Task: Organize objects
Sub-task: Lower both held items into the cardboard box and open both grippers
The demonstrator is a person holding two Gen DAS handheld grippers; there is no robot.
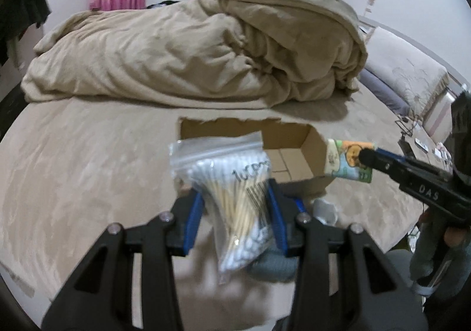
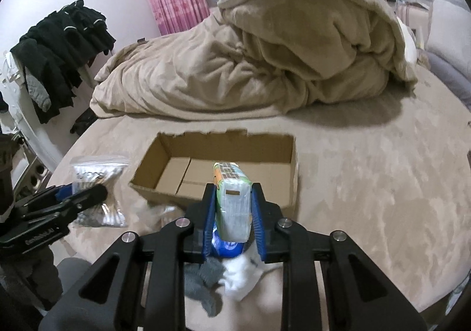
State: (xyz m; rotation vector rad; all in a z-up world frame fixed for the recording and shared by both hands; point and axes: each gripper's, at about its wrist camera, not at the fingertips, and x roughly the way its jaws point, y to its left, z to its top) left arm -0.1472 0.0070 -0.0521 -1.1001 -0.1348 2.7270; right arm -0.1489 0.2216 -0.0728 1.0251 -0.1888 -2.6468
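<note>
An open cardboard box sits on the bed, empty inside. My left gripper is shut on a clear zip bag of cotton swabs and holds it above the bed, just in front of the box's near left corner; the bag also shows in the right wrist view. My right gripper is shut on a colourful tissue pack and holds it at the box's near right side; the pack also shows in the left wrist view.
A heaped beige duvet lies behind the box. Grey and white socks and a blue item lie under my right gripper. Dark clothes hang at the left. A bedside table with small items stands at the right.
</note>
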